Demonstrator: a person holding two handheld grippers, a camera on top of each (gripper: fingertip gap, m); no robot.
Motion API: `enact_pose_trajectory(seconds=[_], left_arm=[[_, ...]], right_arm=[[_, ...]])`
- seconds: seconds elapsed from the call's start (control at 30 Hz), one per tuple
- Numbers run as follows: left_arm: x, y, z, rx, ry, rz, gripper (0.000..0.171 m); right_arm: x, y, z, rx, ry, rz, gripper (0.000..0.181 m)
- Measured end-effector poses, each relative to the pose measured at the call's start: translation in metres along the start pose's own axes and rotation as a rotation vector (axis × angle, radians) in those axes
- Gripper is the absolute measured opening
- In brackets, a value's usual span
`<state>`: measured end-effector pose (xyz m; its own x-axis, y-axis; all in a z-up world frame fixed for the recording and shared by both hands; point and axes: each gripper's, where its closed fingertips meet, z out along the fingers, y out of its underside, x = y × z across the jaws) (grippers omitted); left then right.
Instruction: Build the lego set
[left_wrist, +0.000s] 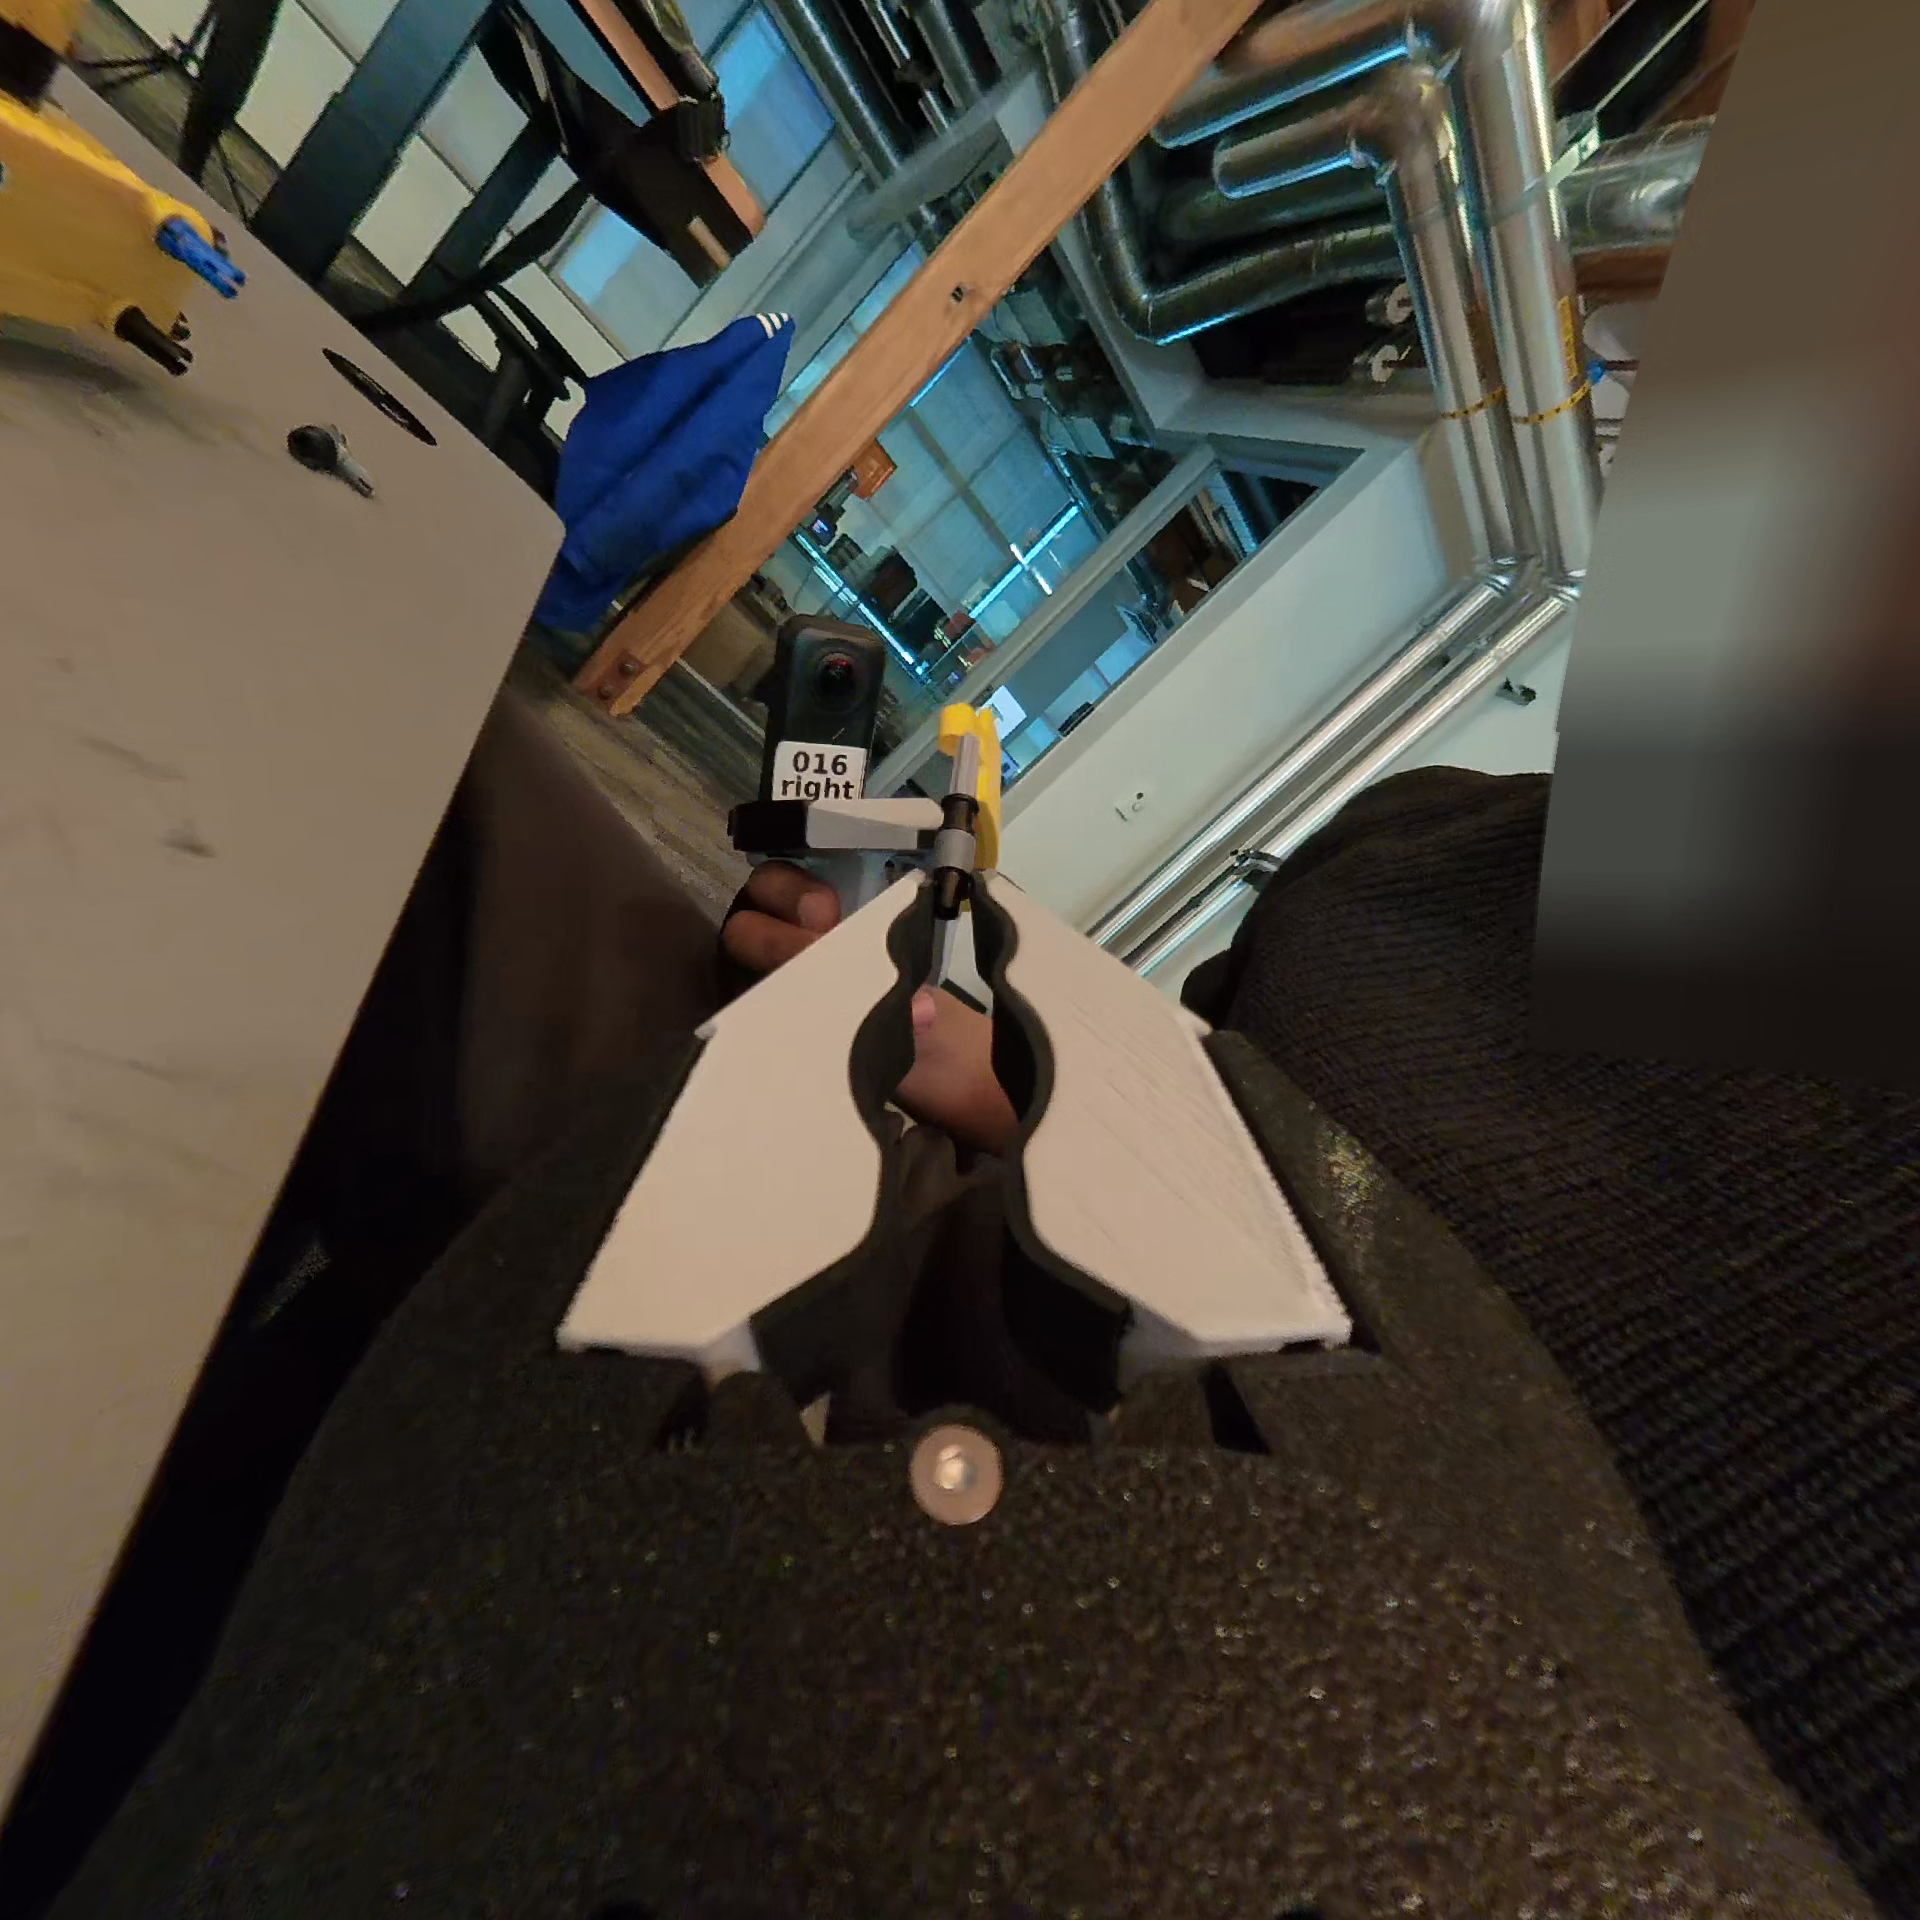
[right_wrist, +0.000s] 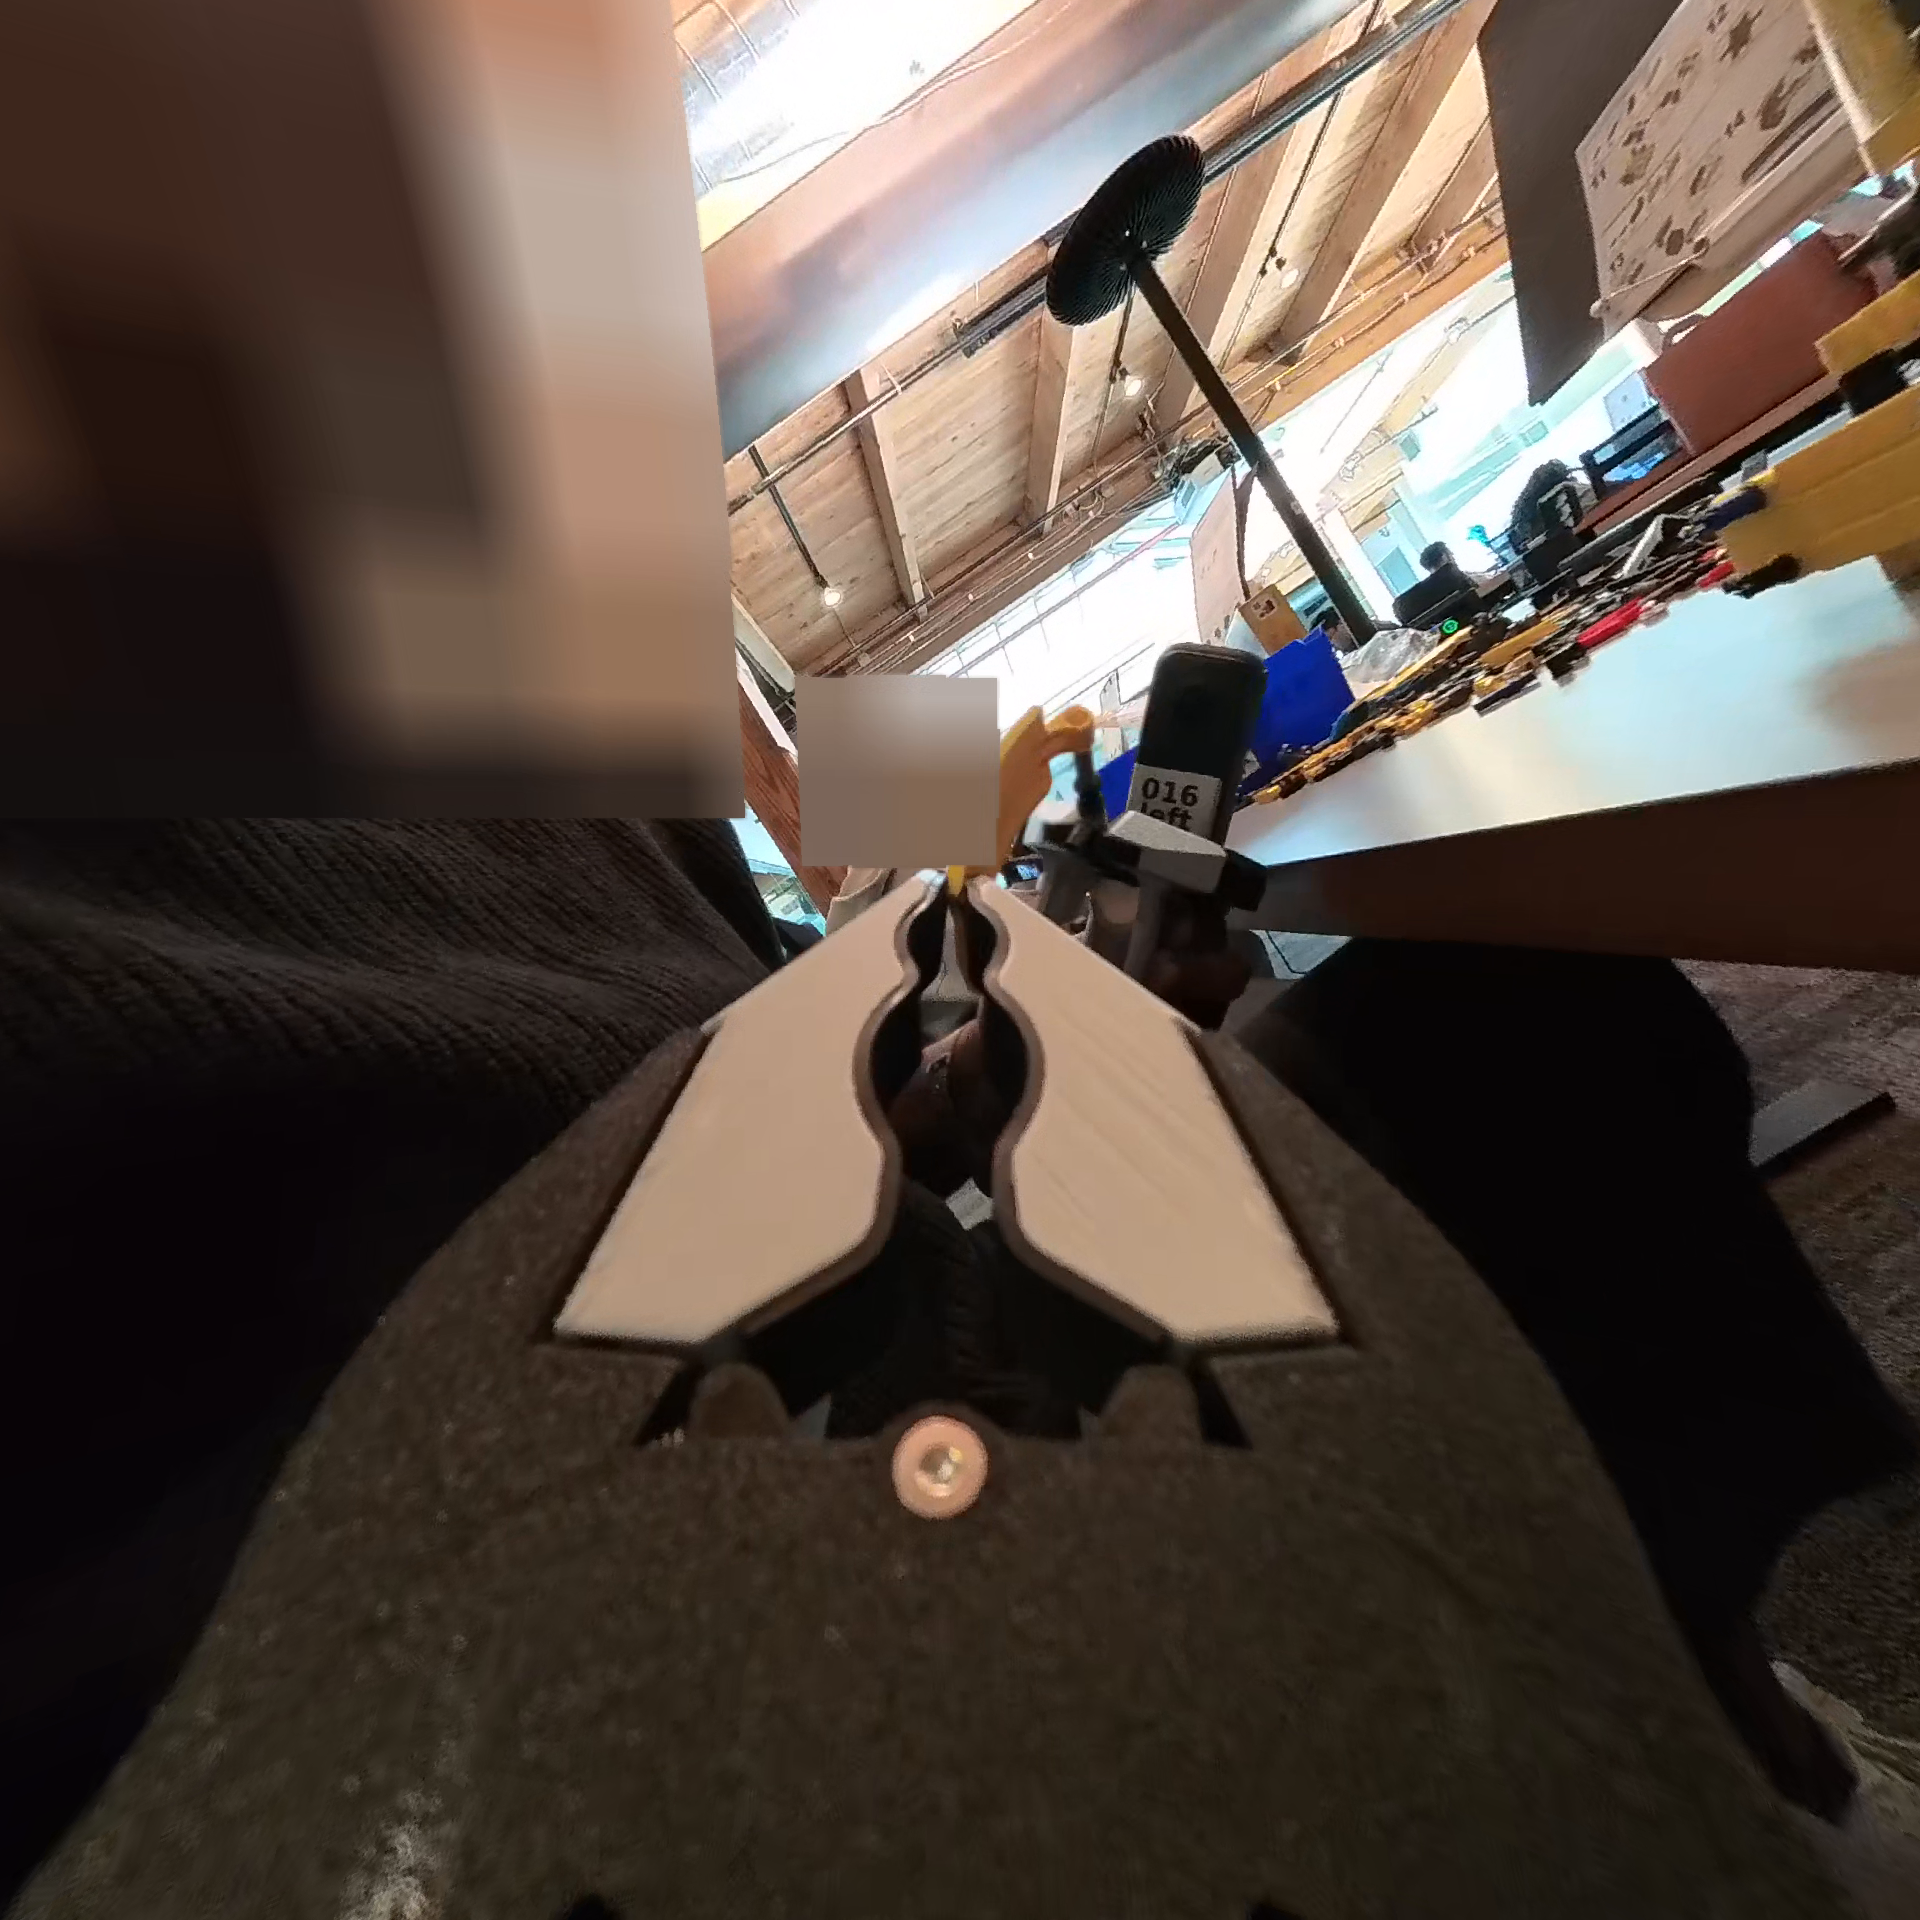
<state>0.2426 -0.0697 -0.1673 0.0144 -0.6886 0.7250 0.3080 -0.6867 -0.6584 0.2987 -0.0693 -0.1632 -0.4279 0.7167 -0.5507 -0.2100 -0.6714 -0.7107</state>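
Left gripper (left_wrist: 948, 904): white fingers pinched on a thin grey-and-black rod (left_wrist: 958, 831) topped by a small yellow plastic piece (left_wrist: 977, 774). Just behind, at 11 o'clock, the other gripper's black camera with a white label (left_wrist: 826, 717). Grey tabletop (left_wrist: 208, 779) at 9 o'clock carries a loose black pin (left_wrist: 327, 457); blue cloth (left_wrist: 665, 457) beyond its edge.

Right gripper (right_wrist: 954, 902): fingers closed on the lower yellow part (right_wrist: 956, 883) of the same assembly, probably, tip view is cramped. Dark knit sleeve (right_wrist: 312, 987) blocks 9 o'clock. White table (right_wrist: 1662, 707) at 2 o'clock, strewn with yellow and black building pieces (right_wrist: 1455, 665).
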Motion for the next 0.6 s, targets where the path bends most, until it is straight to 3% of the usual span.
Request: enact_pose_trajectory(seconds=[0.6], left_arm=[[0.0021, 0.0053, -0.0009, -0.027, 0.003, 0.001, 0.006]], right_arm=[[-0.0033, 0.0042, 0.005, -0.031, -0.023, 0.014, 0.002]])
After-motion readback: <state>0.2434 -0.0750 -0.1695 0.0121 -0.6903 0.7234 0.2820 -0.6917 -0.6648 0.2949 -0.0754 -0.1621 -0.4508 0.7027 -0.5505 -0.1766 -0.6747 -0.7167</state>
